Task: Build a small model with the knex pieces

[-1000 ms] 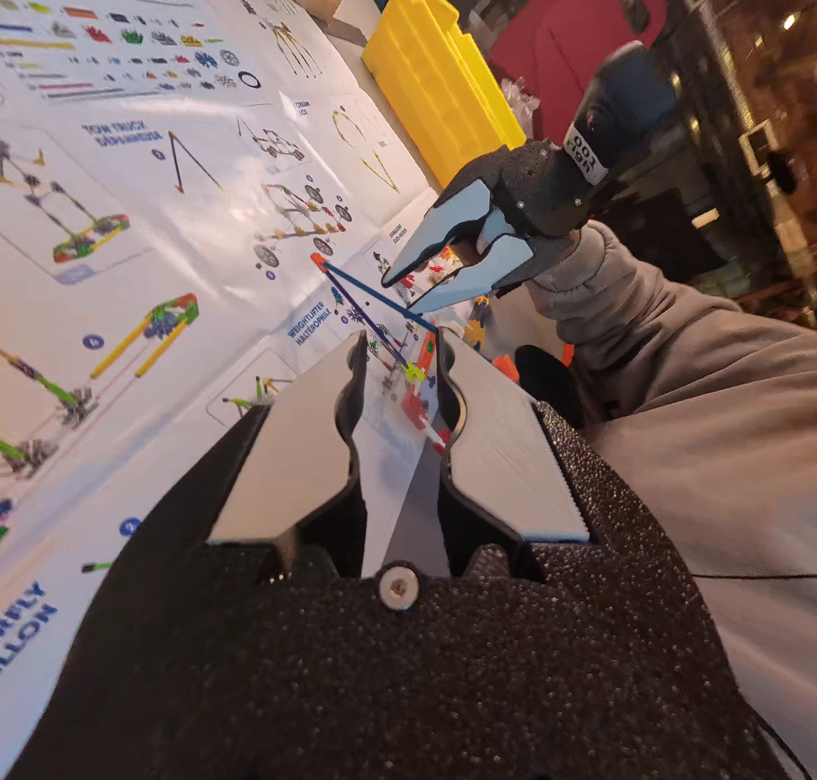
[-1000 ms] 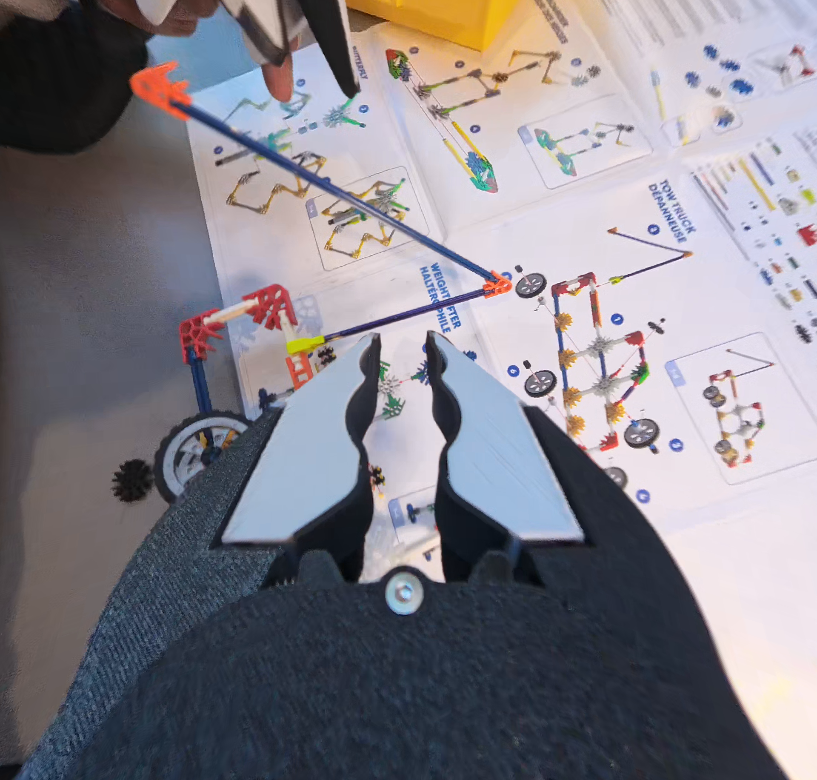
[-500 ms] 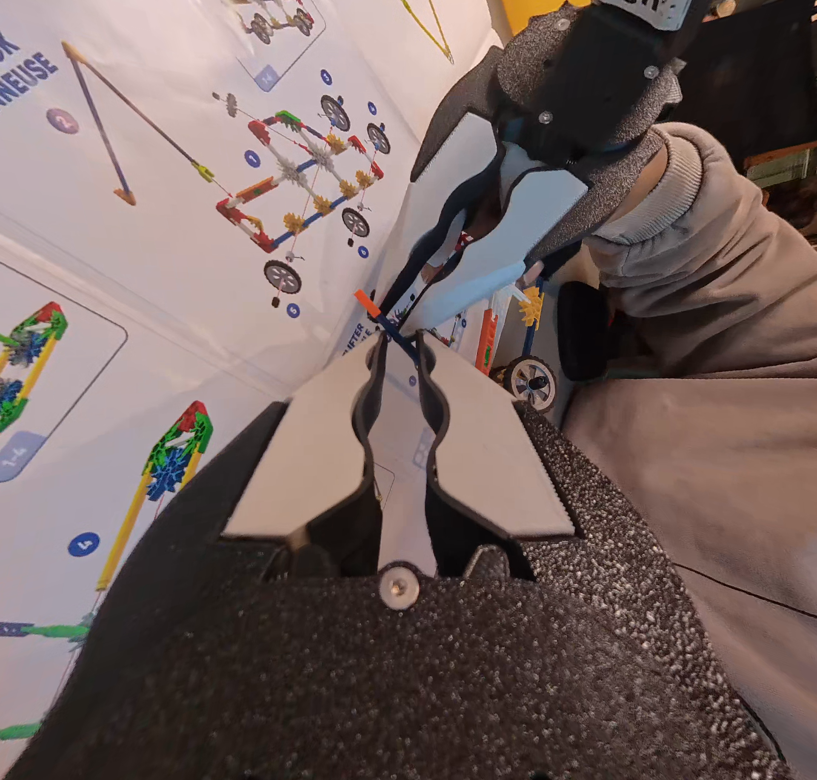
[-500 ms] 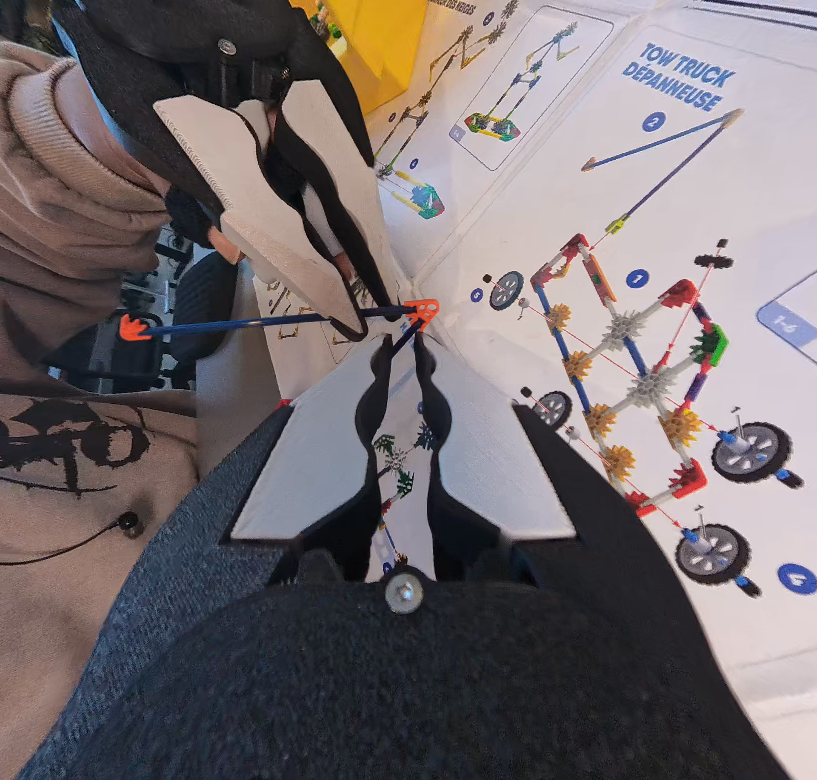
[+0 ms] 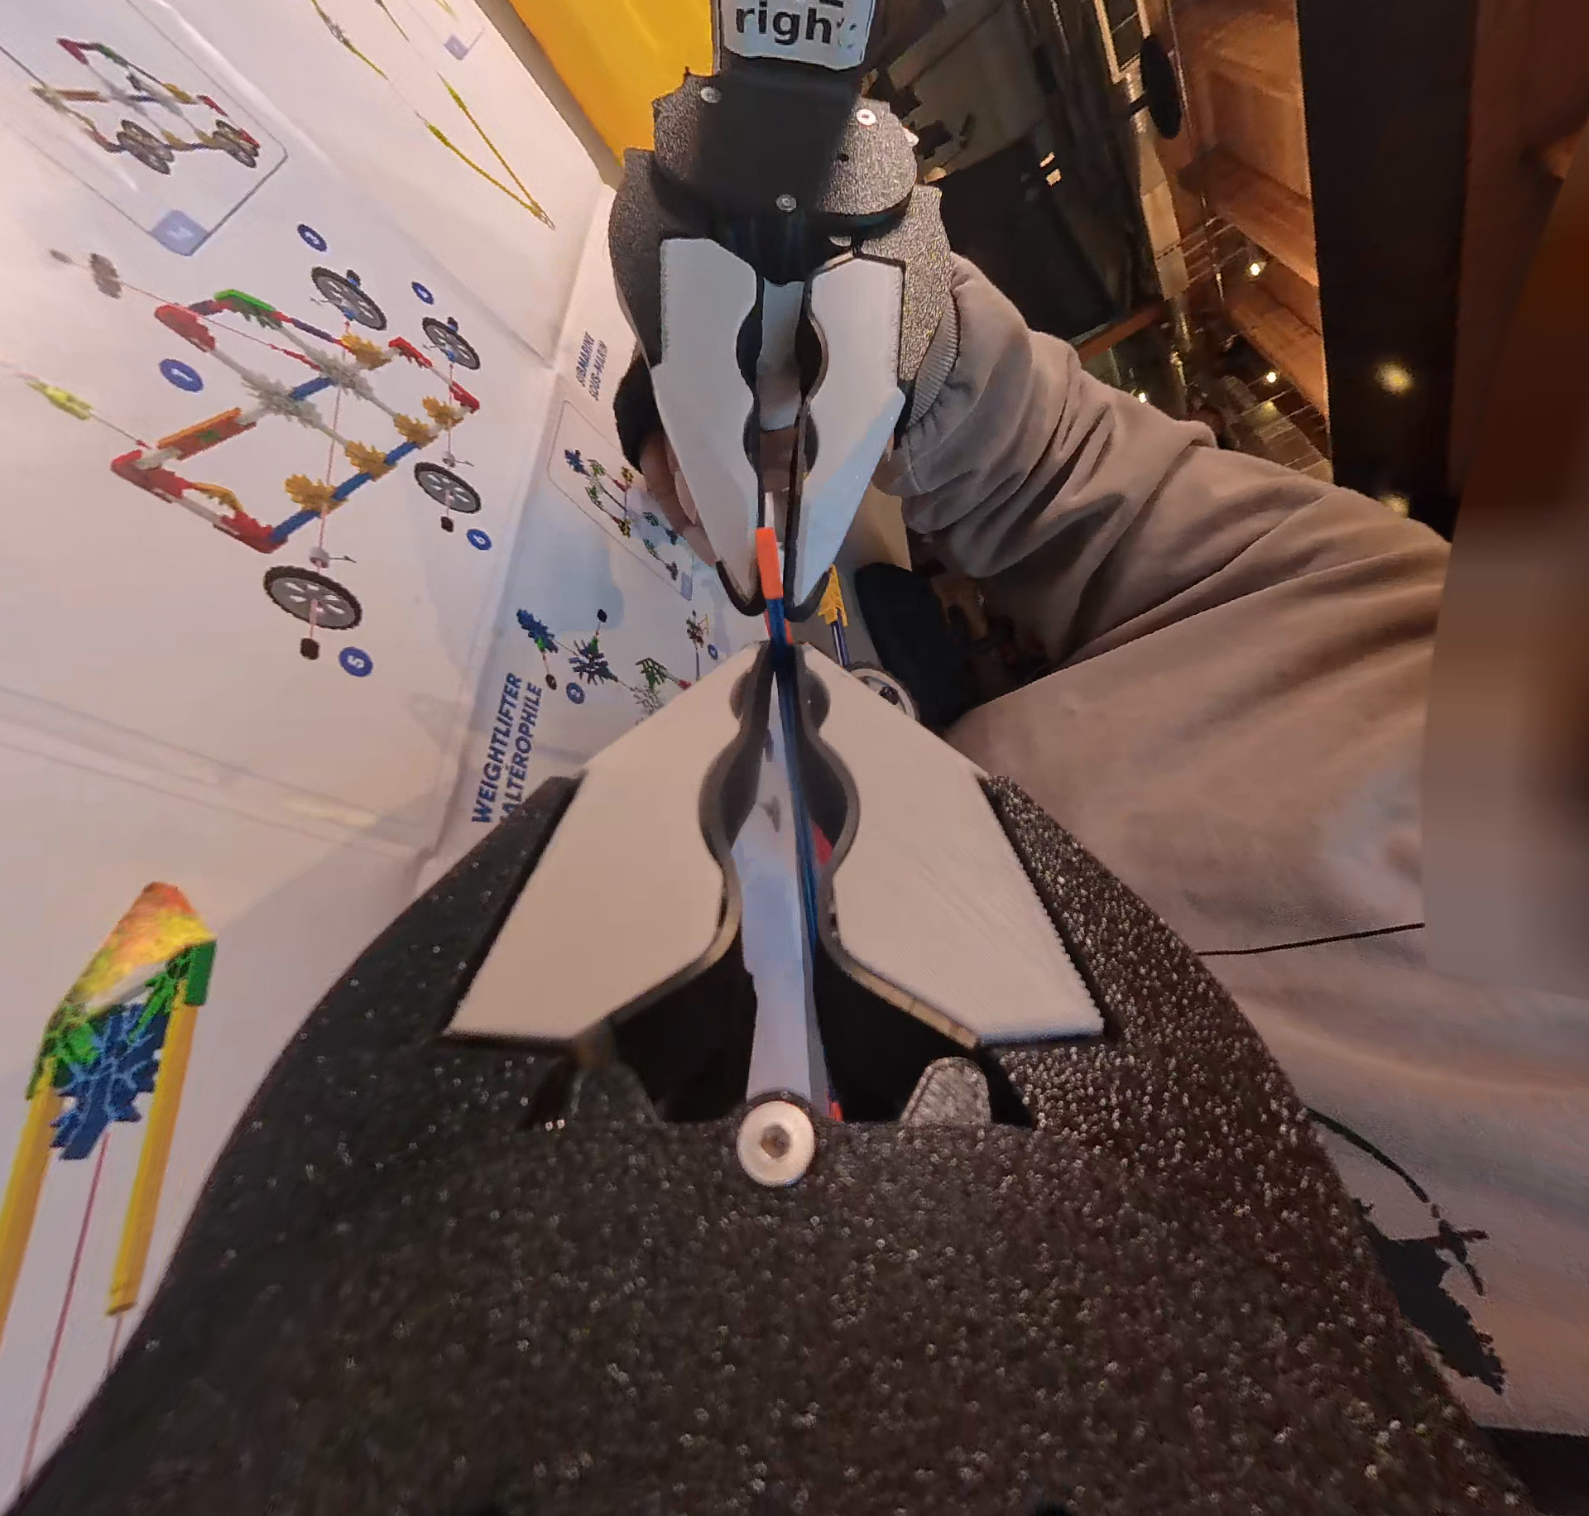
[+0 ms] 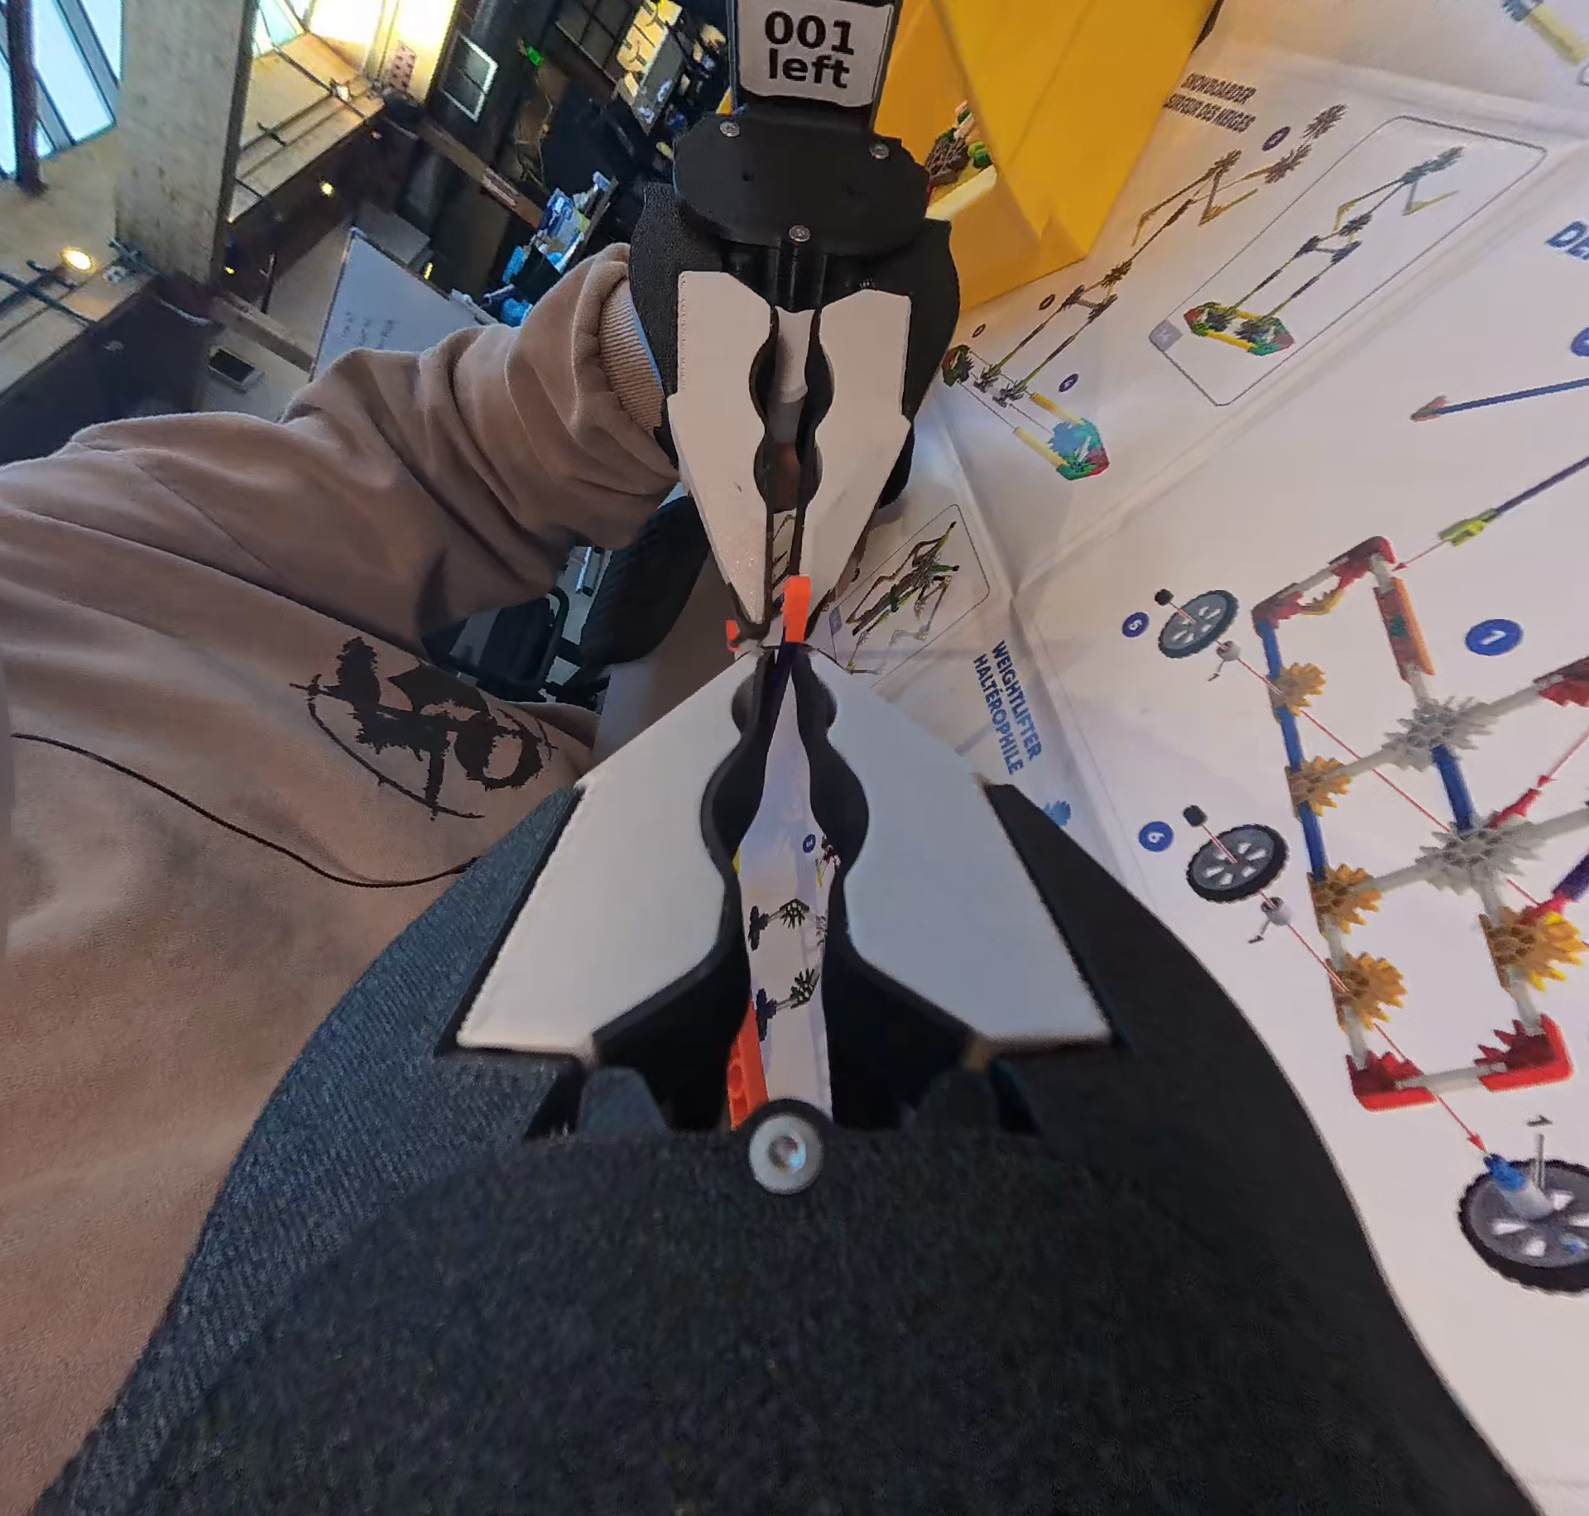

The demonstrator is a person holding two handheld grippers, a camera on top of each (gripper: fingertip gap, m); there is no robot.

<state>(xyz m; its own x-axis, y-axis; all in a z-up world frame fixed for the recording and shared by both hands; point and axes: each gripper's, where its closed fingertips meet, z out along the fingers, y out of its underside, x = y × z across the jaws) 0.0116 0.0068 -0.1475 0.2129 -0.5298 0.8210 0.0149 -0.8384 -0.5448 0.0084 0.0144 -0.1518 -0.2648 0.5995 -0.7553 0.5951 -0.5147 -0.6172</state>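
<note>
Fingers [image 5: 653, 856] of the left gripper [image 5: 778, 658] are being pressed nearly closed on a thin blue rod [image 5: 795, 787]. Facing it tip to tip, the right gripper [image 6: 778, 658] is being clamped on the rod's orange connector [image 5: 765, 563], above the instruction sheet [image 5: 258, 615] being spread on the tabletop beside a yellow bin [image 6: 1049, 56].

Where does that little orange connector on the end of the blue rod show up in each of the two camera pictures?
Left wrist view: the orange connector sits just above centre, between the far right gripper's fingertips.
Right wrist view: it sits just above centre, right where both grippers' tips meet.
Shared landmark: the white instruction sheet, left in the first, right in the second.
</note>
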